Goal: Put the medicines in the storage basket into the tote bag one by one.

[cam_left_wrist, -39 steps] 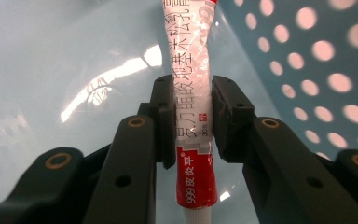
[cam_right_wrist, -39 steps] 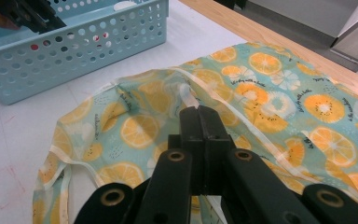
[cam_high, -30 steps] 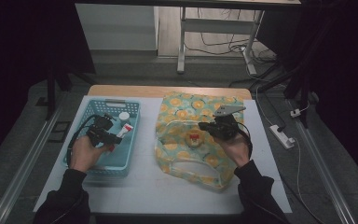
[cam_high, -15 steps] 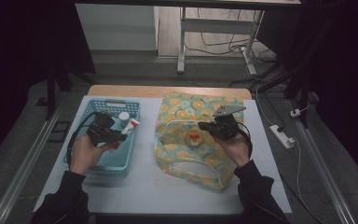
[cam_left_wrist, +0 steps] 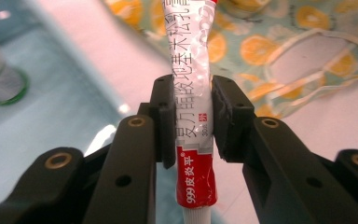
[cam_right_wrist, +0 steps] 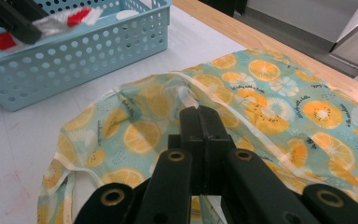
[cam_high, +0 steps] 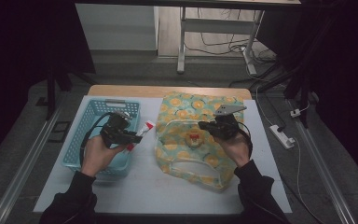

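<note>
Red-and-silver, the crinkled foil ointment tube [cam_left_wrist: 193, 116] with black printed characters is being clamped across its middle by the two black jaws of the left gripper [cam_left_wrist: 193, 119], whose pads are pressing on both flat sides. From above, this tube [cam_high: 140, 133] is hanging over the right rim of the pale blue perforated plastic basket [cam_high: 81, 135], which is sitting near the left edge of the white tabletop [cam_high: 144, 186]; its free end is pointing toward the tabletop's middle. A clear bottle with a green base [cam_left_wrist: 0, 77] is lying inside the basket. The right gripper [cam_high: 208, 126] is resting on the translucent teal drawstring bag printed with orange slices [cam_high: 186, 154], which is lying flat over the right half of the tabletop. Its jaws [cam_right_wrist: 200, 135] are standing fully together; a fold of the bag seems to be pinched between them, though this cannot be told for certain.
</note>
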Tool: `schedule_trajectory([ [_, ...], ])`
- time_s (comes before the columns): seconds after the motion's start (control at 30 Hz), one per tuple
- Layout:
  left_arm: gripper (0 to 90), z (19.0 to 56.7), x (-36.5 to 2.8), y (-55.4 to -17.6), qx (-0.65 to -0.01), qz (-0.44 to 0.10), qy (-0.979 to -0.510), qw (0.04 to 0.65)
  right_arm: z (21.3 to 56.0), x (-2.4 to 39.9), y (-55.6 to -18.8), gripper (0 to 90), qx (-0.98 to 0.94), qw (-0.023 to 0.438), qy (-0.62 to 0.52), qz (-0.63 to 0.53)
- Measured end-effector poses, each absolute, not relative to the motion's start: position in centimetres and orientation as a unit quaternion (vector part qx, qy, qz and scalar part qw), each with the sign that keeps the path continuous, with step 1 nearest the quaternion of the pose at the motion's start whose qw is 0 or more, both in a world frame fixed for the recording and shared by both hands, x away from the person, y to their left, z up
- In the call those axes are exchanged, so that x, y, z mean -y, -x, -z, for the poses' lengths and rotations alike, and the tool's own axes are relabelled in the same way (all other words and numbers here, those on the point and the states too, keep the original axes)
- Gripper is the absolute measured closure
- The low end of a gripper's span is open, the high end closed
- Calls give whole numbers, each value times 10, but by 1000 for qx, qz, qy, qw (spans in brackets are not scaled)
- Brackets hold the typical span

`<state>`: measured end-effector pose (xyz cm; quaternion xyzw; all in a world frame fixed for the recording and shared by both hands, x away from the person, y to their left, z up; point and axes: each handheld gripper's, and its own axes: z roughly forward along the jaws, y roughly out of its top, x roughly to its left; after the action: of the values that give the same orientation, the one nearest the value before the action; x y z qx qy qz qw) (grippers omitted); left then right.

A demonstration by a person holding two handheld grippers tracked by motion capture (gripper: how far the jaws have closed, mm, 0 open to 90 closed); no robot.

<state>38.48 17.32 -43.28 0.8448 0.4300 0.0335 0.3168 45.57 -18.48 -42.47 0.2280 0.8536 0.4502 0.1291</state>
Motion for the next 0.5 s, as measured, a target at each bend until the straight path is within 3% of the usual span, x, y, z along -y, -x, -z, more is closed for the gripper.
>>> schedule_trajectory([
  [0.5,716,444,-117,-400,-378,-7,-870,317,422,185,-455,900,-851,130,-229,-454],
])
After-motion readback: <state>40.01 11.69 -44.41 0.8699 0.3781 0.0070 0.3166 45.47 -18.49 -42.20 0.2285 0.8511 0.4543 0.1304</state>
